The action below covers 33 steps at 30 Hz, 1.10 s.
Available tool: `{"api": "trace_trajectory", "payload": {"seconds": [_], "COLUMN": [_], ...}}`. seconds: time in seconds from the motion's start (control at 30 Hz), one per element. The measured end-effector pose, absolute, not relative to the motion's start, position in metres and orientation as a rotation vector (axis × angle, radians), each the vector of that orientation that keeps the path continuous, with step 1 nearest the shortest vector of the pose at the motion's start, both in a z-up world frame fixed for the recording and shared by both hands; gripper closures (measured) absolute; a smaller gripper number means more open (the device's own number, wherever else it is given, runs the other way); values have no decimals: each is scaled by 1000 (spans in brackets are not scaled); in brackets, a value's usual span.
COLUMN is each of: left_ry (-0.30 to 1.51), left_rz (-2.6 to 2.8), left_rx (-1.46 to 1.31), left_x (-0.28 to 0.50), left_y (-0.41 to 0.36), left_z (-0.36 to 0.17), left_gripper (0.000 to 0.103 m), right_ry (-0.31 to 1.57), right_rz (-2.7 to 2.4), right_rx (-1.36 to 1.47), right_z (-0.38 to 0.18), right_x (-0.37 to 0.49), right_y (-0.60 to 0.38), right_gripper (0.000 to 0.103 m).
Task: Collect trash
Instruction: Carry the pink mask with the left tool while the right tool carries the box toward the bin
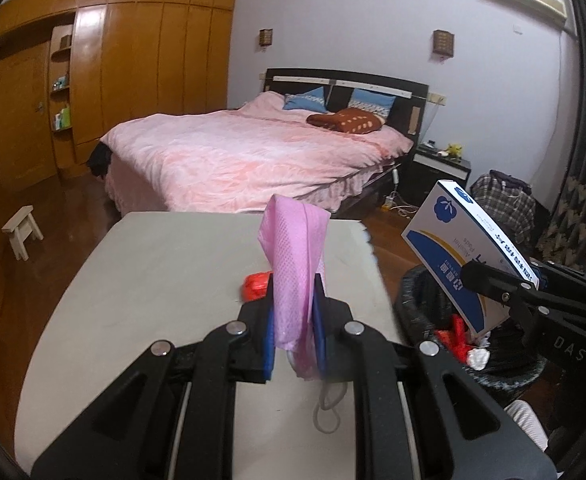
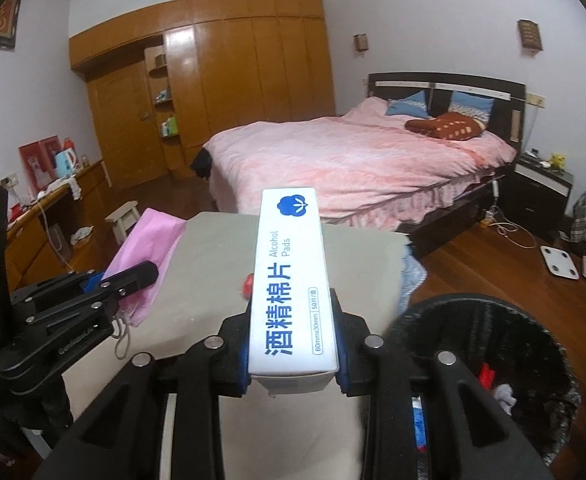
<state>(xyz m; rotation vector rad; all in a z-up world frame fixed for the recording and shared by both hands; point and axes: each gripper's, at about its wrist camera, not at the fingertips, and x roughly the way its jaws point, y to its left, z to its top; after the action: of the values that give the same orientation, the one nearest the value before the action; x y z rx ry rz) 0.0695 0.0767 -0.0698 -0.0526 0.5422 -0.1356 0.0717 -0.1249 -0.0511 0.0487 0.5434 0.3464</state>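
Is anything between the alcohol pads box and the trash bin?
Nothing visible. The right hand-held gripper holds the box over the bin, whose open mouth shows only trash already inside.

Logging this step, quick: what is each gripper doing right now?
Left gripper: closed on the pink face mask.
Right gripper: closed on the alcohol pads box.

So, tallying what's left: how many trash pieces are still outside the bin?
3: pink mask in left gripper, alcohol pads box in right gripper, red wrapper on table.
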Motion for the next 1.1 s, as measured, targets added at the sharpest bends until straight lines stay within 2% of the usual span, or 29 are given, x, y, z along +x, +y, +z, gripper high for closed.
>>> {"api": "trace_trajectory", "payload": {"seconds": [1.1], "left_ry": [508], "left_rz": [-413], "left_rx": [65], "left_x": [85], "left_y": [-71], "left_z": [-68], "left_gripper": [89], "right_ry": [516], "right_rz": [43], "right_rx": [119], "right_z": [-58], "right_x": [42], "right_y": [-273], "right_gripper": [72]}}
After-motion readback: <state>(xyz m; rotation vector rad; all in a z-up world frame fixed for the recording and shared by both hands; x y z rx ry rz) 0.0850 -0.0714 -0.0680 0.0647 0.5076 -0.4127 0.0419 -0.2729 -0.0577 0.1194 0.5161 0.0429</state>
